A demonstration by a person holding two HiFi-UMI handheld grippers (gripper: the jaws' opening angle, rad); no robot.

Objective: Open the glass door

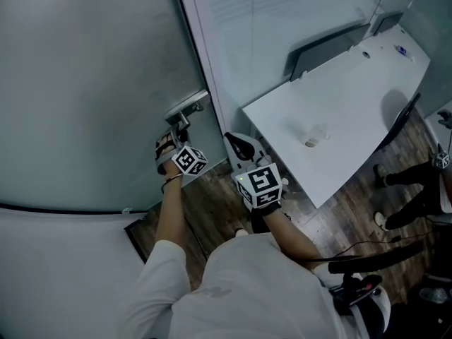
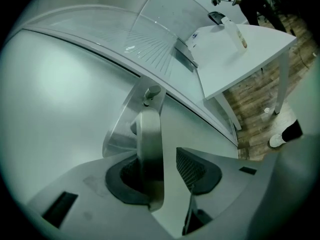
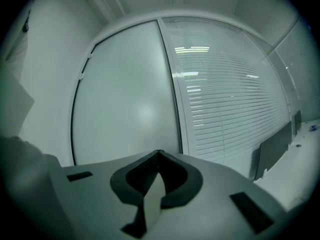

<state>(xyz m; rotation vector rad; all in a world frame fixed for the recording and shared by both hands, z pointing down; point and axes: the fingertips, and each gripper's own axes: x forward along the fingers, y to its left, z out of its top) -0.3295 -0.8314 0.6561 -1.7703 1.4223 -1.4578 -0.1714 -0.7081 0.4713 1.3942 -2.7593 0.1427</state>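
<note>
My left claw (image 2: 165,169) sits half-wide round the handle (image 2: 150,149) of the door (image 1: 85,83). The handle lies against one pad, with a gap to the other, so I don't have a firm grip yet. The door looks shut against its frame; clamping, turning and pulling are all left. My right claw (image 3: 157,184) is closed and empty, facing the door. The handle's tip is hidden behind my claw, and I can't see the latch.
</note>
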